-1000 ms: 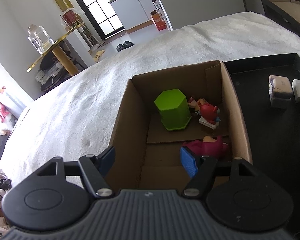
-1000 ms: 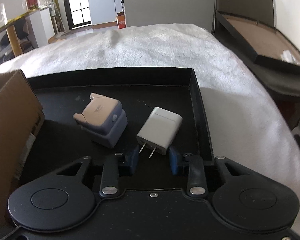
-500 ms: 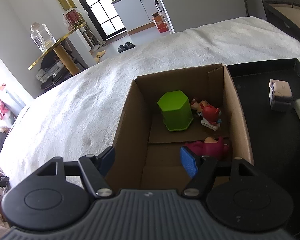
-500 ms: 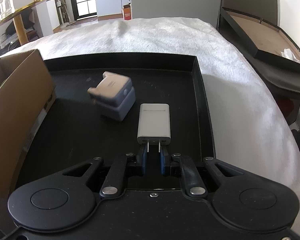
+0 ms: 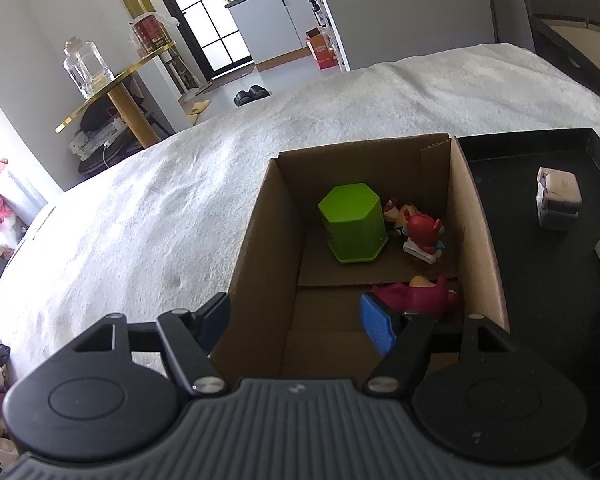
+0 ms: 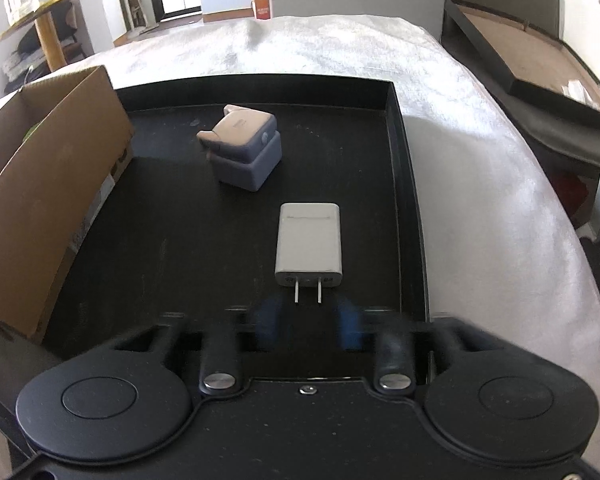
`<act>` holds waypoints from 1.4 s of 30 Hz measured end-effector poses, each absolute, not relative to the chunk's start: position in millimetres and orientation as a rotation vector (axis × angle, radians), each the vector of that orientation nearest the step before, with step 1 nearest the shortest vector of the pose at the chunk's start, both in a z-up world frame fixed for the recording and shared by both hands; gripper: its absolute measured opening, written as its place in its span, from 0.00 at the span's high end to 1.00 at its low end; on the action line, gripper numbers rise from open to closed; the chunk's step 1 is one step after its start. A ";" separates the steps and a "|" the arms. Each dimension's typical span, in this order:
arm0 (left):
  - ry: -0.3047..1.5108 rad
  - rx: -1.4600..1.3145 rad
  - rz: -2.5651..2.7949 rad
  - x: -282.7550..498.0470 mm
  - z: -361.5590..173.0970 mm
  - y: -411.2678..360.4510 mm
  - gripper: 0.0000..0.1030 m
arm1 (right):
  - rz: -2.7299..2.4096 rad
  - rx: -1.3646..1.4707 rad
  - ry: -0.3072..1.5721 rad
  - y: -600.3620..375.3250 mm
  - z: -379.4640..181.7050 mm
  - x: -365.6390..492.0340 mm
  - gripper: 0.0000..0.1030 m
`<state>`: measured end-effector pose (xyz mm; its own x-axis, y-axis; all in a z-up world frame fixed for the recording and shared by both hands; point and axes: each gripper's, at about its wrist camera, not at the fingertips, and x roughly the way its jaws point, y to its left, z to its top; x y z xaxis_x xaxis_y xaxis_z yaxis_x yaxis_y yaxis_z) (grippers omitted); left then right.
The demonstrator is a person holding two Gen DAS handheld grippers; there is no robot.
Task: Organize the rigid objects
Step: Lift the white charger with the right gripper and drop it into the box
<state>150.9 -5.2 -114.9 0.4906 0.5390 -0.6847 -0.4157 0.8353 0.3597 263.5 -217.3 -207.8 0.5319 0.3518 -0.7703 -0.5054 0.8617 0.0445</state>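
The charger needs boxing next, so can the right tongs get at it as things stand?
Probably yes: the charger lies flat just ahead of the opening right tongs, prongs toward them, nothing between.

White bed [image 6: 480, 128] carries cardboard box [image 5: 260, 264], black tray [image 6: 396, 120], side by side.

The left black two-finger tool with blue pads [image 5: 296, 324] points steeply downward, its jaws standing wide apart with no object gripped between them. The right black two-finger tool with blue pads [image 6: 308, 322] also points steeply downward; its jaws are opening, the fingers blurred by motion, with nothing pressed between the pads.
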 end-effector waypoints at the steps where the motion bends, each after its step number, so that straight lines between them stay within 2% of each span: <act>1: 0.884 0.153 0.583 150.7 -114.8 -4.9 0.32 | 0.513 -0.196 0.852 -215.7 -206.0 262.4 0.44; 6: 0.883 0.150 0.593 149.9 -114.4 -1.7 0.32 | 0.512 -0.181 0.853 -206.9 -206.4 268.7 0.34; 13: 0.888 0.146 0.597 151.2 -116.5 1.4 0.32 | 0.492 -0.177 0.849 -198.6 -212.4 277.9 0.34; 14: 0.888 0.146 0.597 151.1 -116.5 1.4 0.32 | 0.489 -0.175 0.852 -198.0 -213.8 279.7 0.36; 16: 0.889 0.149 0.597 151.3 -117.2 1.6 0.32 | 0.489 -0.176 0.853 -197.5 -215.6 280.0 0.45; 18: 0.889 0.148 0.596 151.3 -117.3 1.7 0.32 | 0.487 -0.213 0.830 -195.6 -214.8 278.2 0.65; 42: 0.858 0.074 0.609 131.4 -110.8 24.2 0.32 | 0.577 -0.180 0.693 -172.0 -152.5 252.8 0.65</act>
<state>131.4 24.2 -110.8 0.4964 0.5309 -0.6868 -0.4730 0.8288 0.2988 252.8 -172.0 -152.5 0.6214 0.4408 -0.6477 -0.5567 0.8301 0.0308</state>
